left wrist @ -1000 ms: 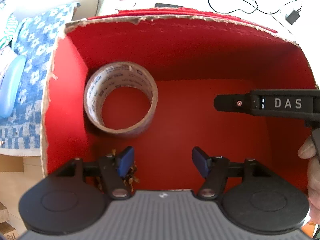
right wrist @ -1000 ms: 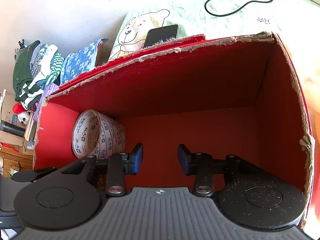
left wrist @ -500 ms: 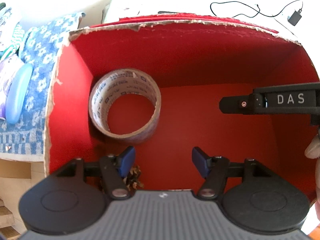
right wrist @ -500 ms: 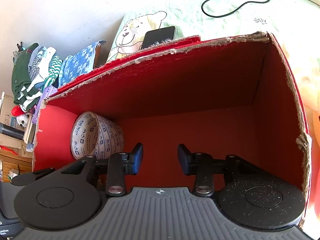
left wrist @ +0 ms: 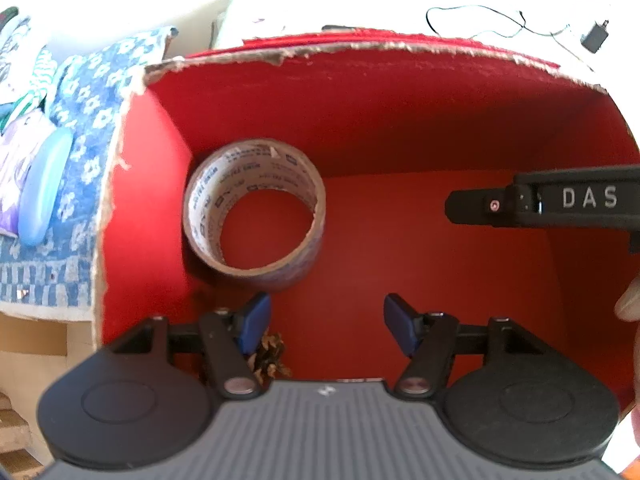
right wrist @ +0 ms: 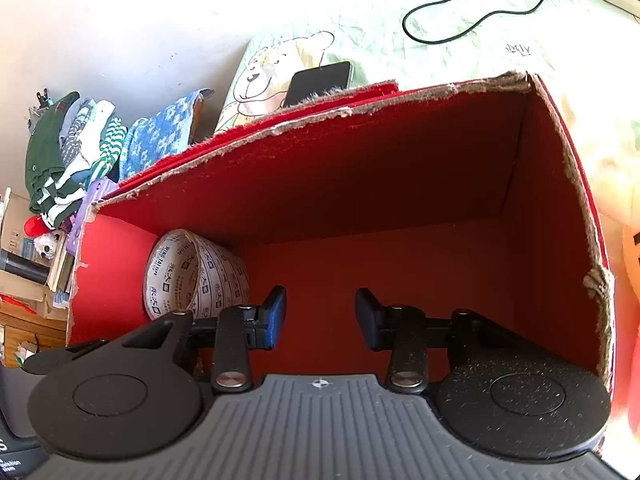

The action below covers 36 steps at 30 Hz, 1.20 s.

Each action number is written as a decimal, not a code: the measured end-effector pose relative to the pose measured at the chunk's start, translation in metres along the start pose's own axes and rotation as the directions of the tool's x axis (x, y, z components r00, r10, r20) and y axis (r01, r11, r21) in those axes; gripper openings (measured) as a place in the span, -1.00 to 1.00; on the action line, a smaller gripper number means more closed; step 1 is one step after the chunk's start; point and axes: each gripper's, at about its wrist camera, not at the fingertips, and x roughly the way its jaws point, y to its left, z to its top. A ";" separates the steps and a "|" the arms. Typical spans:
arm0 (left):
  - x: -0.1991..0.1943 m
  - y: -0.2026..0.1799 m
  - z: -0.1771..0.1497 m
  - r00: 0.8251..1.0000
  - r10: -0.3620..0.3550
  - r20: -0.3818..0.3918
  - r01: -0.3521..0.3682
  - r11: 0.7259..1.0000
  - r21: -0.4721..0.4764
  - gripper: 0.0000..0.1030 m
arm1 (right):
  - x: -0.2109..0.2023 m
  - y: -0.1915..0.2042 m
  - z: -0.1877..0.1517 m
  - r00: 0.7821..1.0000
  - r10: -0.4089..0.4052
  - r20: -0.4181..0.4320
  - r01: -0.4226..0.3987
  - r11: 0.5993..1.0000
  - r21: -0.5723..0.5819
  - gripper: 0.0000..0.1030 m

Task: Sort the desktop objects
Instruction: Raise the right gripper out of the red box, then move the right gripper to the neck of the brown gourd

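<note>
The tape roll (left wrist: 254, 211) stands on edge in the red box's (left wrist: 400, 120) left rear corner, a pine cone (left wrist: 267, 356) nearer the front. Over the last second both grippers have drawn back slightly, the left gripper (left wrist: 326, 322) and right gripper (right wrist: 320, 314) both empty with fingers spread, so this deposit looks finished. Beyond lie a bear-print bedsheet (right wrist: 280, 68), phone (right wrist: 320, 82), cable (right wrist: 480, 12) and piled clothes (right wrist: 68, 156).

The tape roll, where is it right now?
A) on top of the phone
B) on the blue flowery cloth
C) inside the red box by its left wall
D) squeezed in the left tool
C: the tape roll sits in the red box against its left wall, untouched by either tool.
</note>
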 end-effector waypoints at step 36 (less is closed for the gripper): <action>-0.115 -0.121 -0.158 0.950 -0.163 0.265 0.162 0.986 0.024 0.26 | -0.143 -0.068 -0.133 0.931 0.345 0.116 -0.306 0.914 -0.265 -0.10</action>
